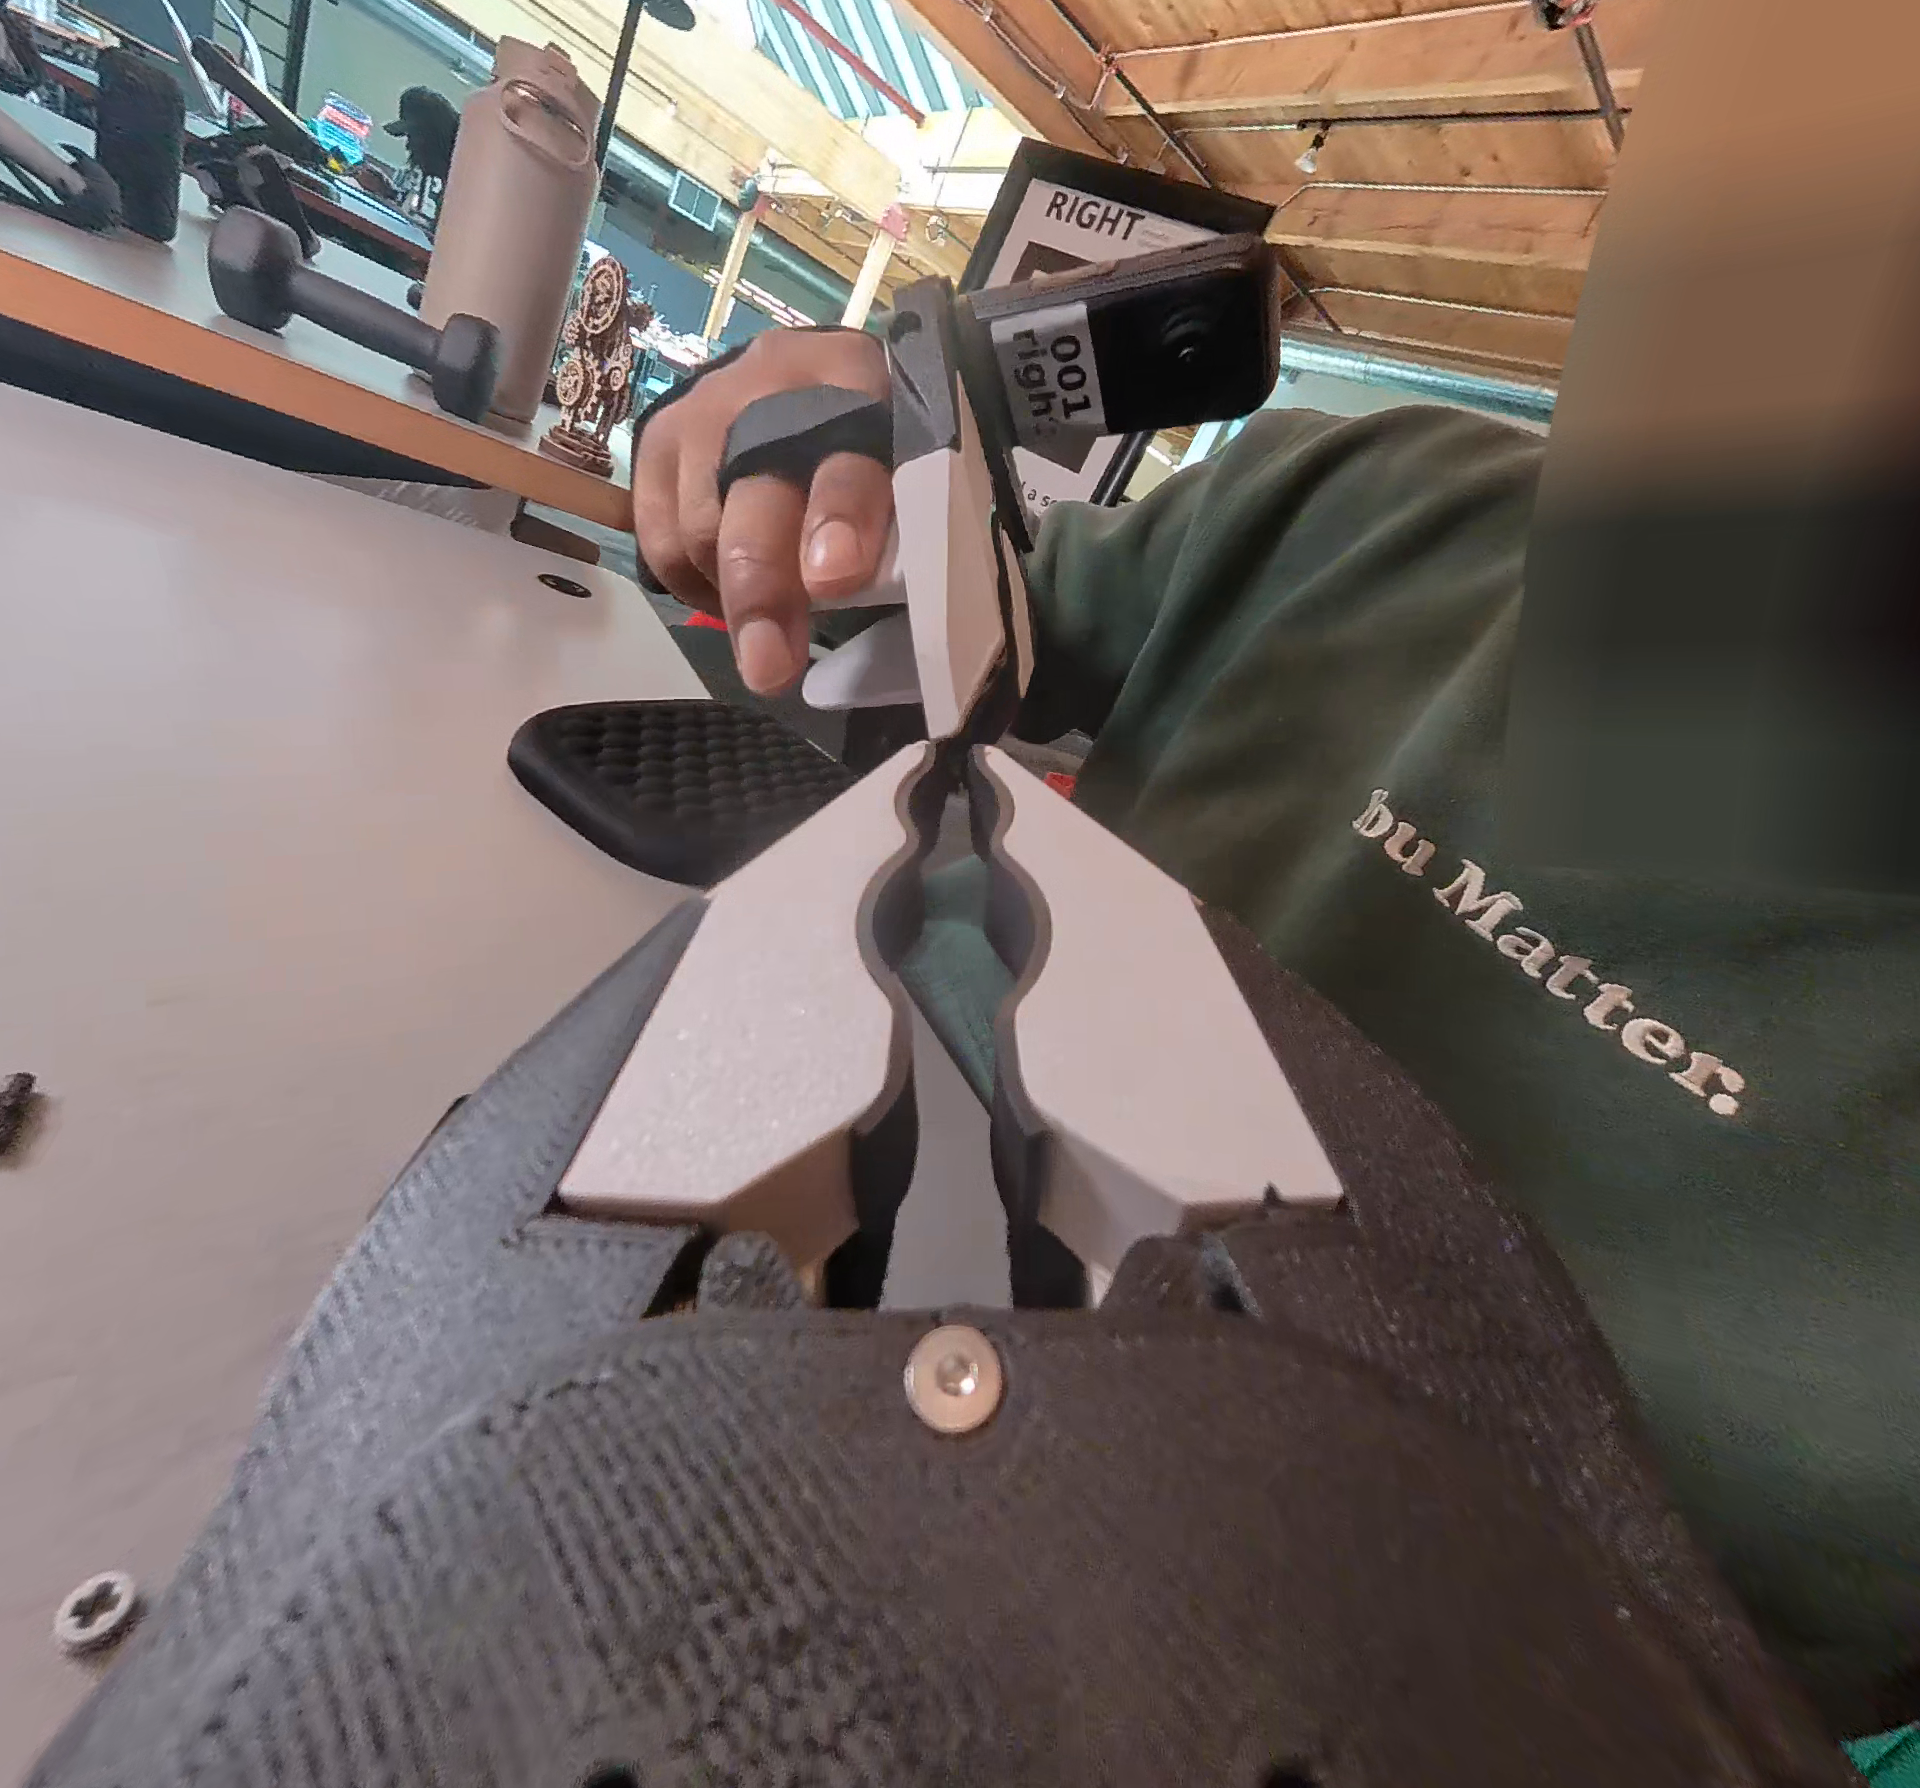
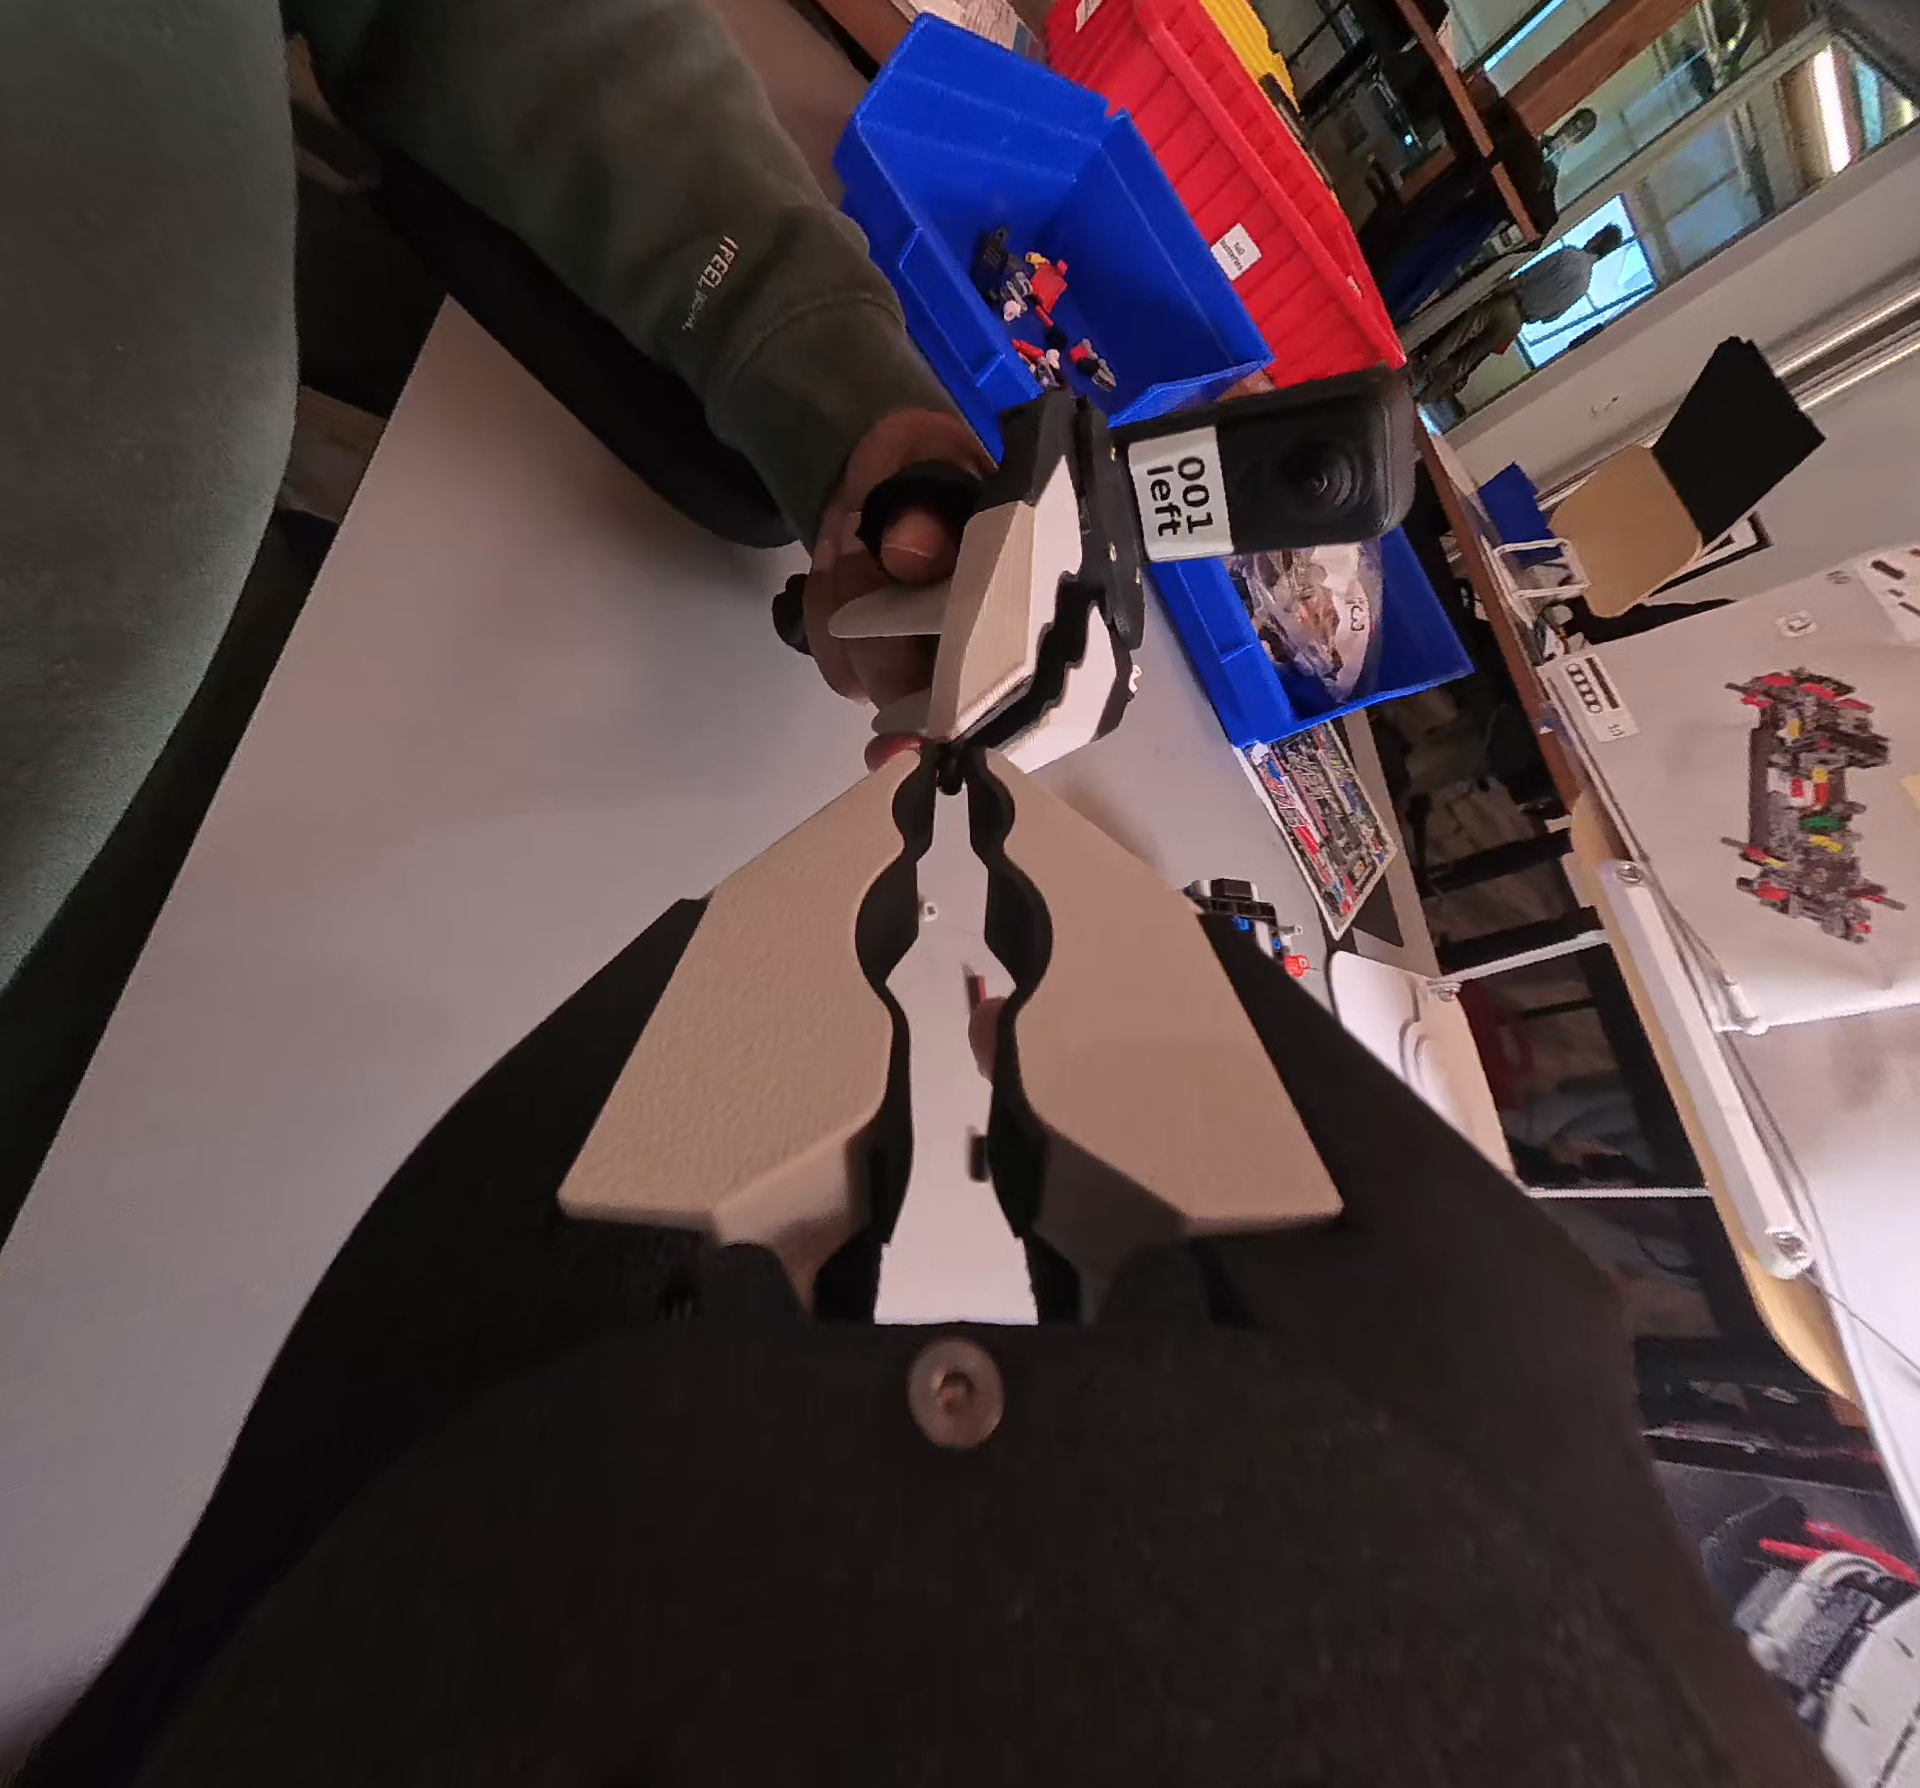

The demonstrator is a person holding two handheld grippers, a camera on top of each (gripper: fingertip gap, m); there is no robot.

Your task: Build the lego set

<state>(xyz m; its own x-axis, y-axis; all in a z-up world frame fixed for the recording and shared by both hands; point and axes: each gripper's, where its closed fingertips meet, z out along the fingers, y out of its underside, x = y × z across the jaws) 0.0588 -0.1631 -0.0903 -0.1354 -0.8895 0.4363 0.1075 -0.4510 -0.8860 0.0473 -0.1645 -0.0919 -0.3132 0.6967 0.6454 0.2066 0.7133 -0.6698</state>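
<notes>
The left gripper [image 1: 948, 770], grey-fingered on a black printed body, and the matching right gripper [image 2: 948, 770] met tip to tip in the air above the pale grey tabletop [image 2: 499, 699], each pinched nearly closed on a small black lego piece [image 2: 948, 774] caught between them. That piece lay straight ahead of both sets of fingertips, so both grippers were equally near it; its long axis was too small and hidden to tell. The right gripper reached it from above in the left wrist view [image 1: 961, 720]. Loose parts sat well apart in the blue plastic bin [image 2: 1164, 211]. Any pressing together likely ran along the line joining the tips.
</notes>
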